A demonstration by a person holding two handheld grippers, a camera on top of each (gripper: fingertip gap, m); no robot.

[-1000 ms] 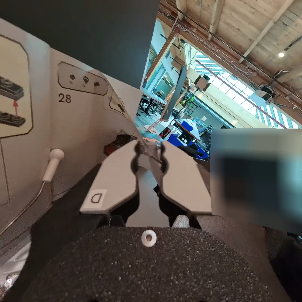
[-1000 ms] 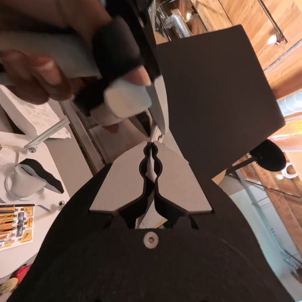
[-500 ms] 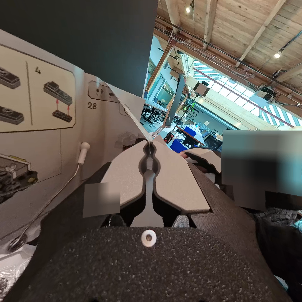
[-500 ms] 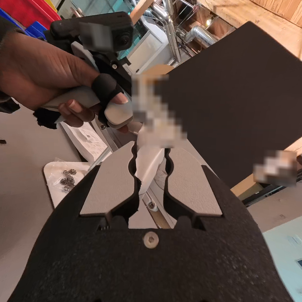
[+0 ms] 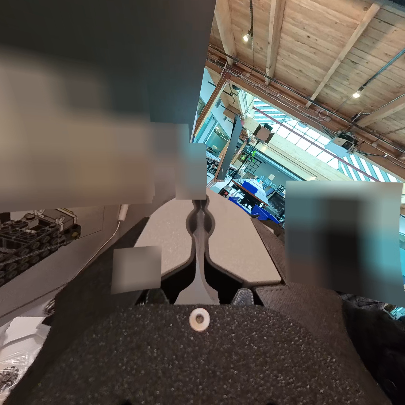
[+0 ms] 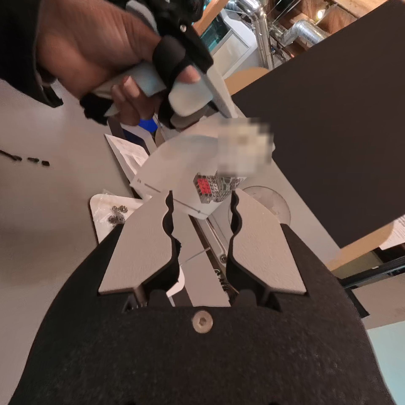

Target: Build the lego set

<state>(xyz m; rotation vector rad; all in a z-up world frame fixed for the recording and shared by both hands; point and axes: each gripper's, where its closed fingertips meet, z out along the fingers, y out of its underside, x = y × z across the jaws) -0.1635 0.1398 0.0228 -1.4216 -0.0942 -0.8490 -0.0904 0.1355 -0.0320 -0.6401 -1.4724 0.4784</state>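
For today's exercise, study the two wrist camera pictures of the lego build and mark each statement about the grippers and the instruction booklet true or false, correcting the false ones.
1. The left gripper is shut on a page of the instruction booklet. True.
2. The right gripper grips a booklet page. False: its fingers stand apart with nothing between them; the curled booklet page lies beyond the tips.
3. A hand holds the other gripper in the right wrist view. True.
4. Small dark lego pieces lie on the pale table. True.
5. The bag of small parts hangs from the right gripper. False: it lies on the table, left of that gripper's fingers.
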